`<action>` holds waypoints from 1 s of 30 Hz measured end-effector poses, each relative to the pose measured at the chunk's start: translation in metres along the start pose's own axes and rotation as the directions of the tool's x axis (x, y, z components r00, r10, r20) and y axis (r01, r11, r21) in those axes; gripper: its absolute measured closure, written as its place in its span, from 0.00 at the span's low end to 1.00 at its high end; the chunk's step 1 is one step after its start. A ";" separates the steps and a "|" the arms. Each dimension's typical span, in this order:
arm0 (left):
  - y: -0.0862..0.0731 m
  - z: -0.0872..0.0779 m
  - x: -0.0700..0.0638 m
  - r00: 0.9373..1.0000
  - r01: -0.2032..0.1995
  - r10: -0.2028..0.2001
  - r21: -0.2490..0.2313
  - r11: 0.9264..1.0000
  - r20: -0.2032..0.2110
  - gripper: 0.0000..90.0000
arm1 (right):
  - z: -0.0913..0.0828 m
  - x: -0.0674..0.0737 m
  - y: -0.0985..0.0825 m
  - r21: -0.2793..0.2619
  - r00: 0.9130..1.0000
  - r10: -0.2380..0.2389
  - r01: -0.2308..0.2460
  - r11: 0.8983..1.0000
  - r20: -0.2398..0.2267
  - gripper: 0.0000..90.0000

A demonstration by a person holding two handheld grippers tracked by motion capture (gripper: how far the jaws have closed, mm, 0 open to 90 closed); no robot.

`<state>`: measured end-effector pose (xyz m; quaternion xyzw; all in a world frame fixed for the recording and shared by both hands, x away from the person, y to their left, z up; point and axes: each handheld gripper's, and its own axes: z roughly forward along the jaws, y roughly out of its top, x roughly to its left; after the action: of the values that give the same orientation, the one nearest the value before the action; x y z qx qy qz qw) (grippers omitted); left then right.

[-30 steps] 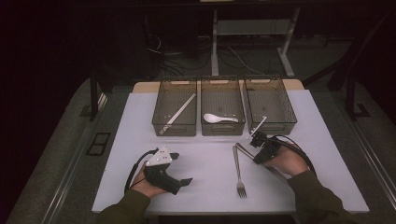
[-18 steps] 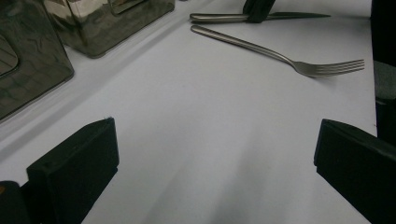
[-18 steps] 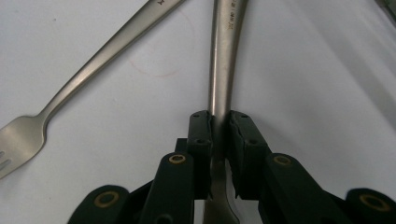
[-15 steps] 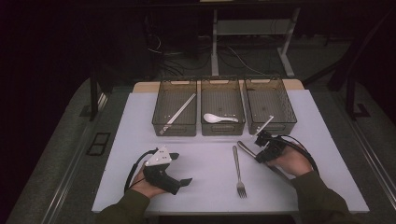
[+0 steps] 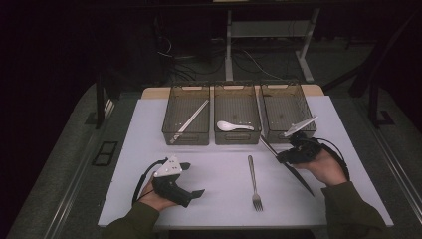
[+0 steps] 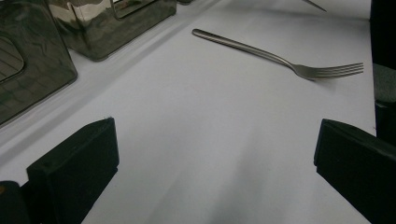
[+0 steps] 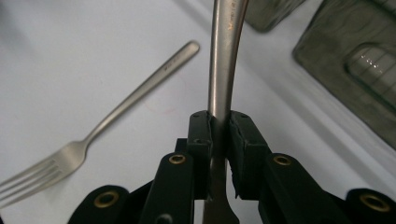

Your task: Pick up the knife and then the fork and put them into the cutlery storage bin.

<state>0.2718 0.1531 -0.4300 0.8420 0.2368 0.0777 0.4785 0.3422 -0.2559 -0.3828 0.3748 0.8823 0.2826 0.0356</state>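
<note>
My right gripper (image 5: 284, 156) (image 7: 219, 123) is shut on the handle of a steel utensil (image 5: 268, 145) (image 7: 224, 56), held tilted above the mat just in front of the right bin (image 5: 281, 87). Which kind of utensil it is I cannot tell. A steel fork (image 5: 253, 181) (image 6: 280, 58) (image 7: 126, 107) lies flat on the white mat (image 5: 219, 169), tines toward the front edge. My left gripper (image 5: 191, 179) (image 6: 215, 135) rests at the front left with its jaws wide apart and nothing between them.
Three dark mesh bins stand in a row at the back. The left bin (image 5: 185, 142) holds a long pale stick (image 5: 191, 119), the middle bin (image 5: 237, 142) a white spoon (image 5: 231, 126). Cables and table legs lie beyond.
The right gripper has shifted slightly right toward the right bin, with the utensil in its jaws tilting up off the mat. The left gripper and the fork have stayed put.
</note>
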 end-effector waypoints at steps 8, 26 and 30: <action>0.000 0.000 0.000 1.000 -0.005 0.005 0.001 1.000 0.003 0.00 | -0.027 -0.013 -0.006 -0.145 0.997 0.067 -0.071 0.987 -0.033 0.88; 0.000 0.001 0.000 1.000 0.003 -0.003 -0.005 1.000 0.001 0.00 | -0.069 -0.042 0.008 -0.362 0.990 0.139 -0.126 0.924 0.011 0.88; 0.000 0.001 0.000 1.000 0.003 -0.003 -0.005 1.000 0.003 0.00 | -0.077 -0.052 0.023 -0.386 0.989 0.142 -0.112 0.916 0.050 0.88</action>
<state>0.2724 0.1523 -0.4302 0.8406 0.2370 0.0764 0.4810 0.3729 -0.3146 -0.3142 0.4277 0.7820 0.4363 0.1234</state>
